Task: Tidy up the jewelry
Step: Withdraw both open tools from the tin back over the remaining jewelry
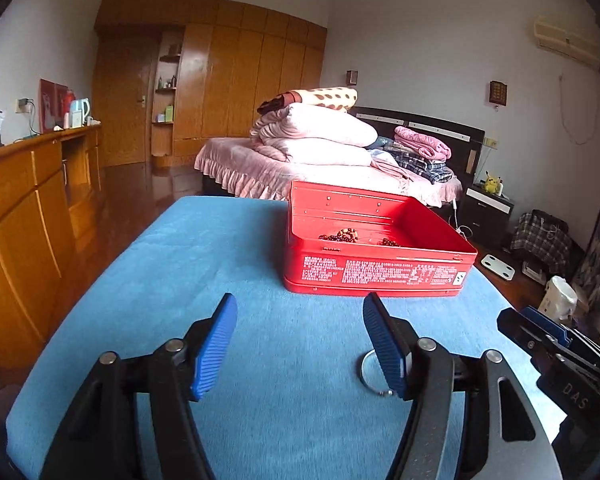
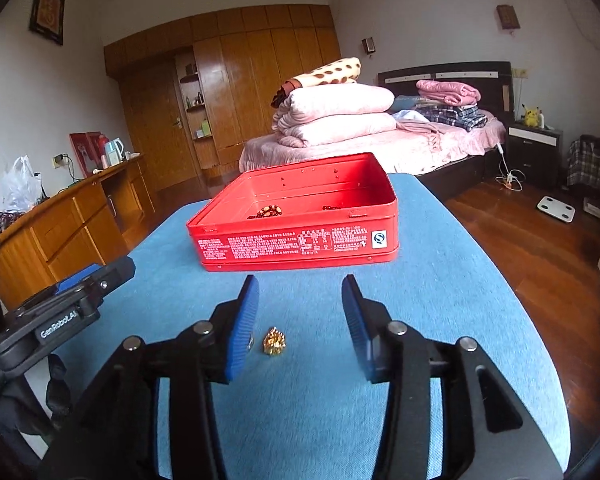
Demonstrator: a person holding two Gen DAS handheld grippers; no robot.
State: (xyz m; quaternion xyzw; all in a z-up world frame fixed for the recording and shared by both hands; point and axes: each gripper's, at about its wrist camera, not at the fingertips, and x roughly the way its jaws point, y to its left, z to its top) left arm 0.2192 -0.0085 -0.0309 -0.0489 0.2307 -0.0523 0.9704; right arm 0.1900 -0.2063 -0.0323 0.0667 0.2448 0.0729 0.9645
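Note:
A red tin box (image 1: pixel 380 276) stands open on the blue cloth, with dark and amber bead bracelets (image 1: pixel 342 236) inside; it also shows in the right wrist view (image 2: pixel 300 246), beads (image 2: pixel 270 212) inside. My left gripper (image 1: pixel 300 344) is open and empty above the cloth, short of the box. A silver ring bangle (image 1: pixel 366 376) lies by its right finger, partly hidden. My right gripper (image 2: pixel 300 324) is open, with a small gold ornament (image 2: pixel 274 343) on the cloth between its fingers, nearer the left one. A silver piece (image 2: pixel 251 342) peeks out behind that finger.
The blue cloth (image 2: pixel 440 280) covers a table. The right gripper's body (image 1: pixel 556 344) shows at the right of the left view; the left gripper's body (image 2: pixel 60 304) shows at the left of the right view. A wooden cabinet (image 1: pixel 28 208) stands left, a bed (image 2: pixel 380 136) behind.

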